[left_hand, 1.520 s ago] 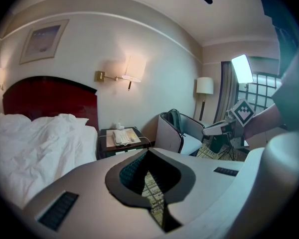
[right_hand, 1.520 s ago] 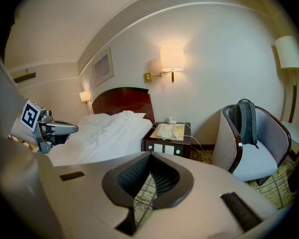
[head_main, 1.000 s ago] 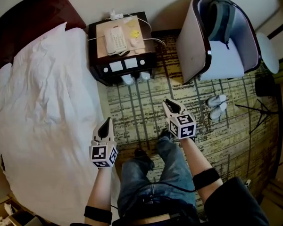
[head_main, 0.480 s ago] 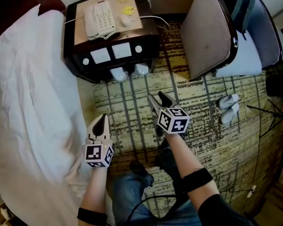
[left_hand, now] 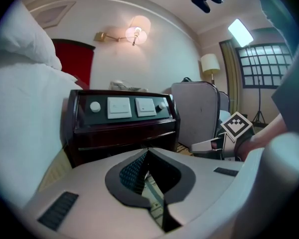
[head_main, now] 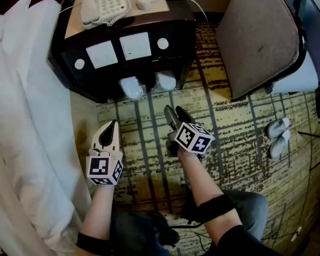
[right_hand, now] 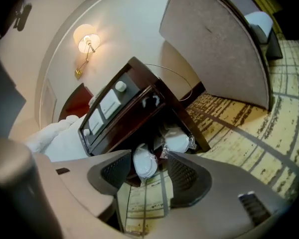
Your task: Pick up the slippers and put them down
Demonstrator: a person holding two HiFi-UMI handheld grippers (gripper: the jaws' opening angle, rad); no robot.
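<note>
Two white slippers in clear plastic wrap [head_main: 130, 87] [head_main: 165, 80] lie on the floor in the opening under the dark nightstand [head_main: 122, 49]. In the right gripper view the same wrapped slippers [right_hand: 145, 162] [right_hand: 178, 141] lie just ahead of the jaws. My right gripper [head_main: 176, 113] [right_hand: 144, 176] points at them. Its jaws are opening and nothing is between the pads. My left gripper [head_main: 111, 126] [left_hand: 148, 154] is shut and empty, low over the carpet left of the right one and short of the nightstand [left_hand: 119, 118].
The white bed [head_main: 21, 132] fills the left side. An upholstered chair [head_main: 261, 41] stands right of the nightstand. Another pair of white slippers [head_main: 277, 137] lies on the patterned carpet [head_main: 240, 127] at the right. A telephone [head_main: 104, 4] sits on the nightstand top.
Both grippers have sunk toward the floor and come closer to the nightstand. The right gripper has rolled and its jaws have spread apart. The left stayed shut.
</note>
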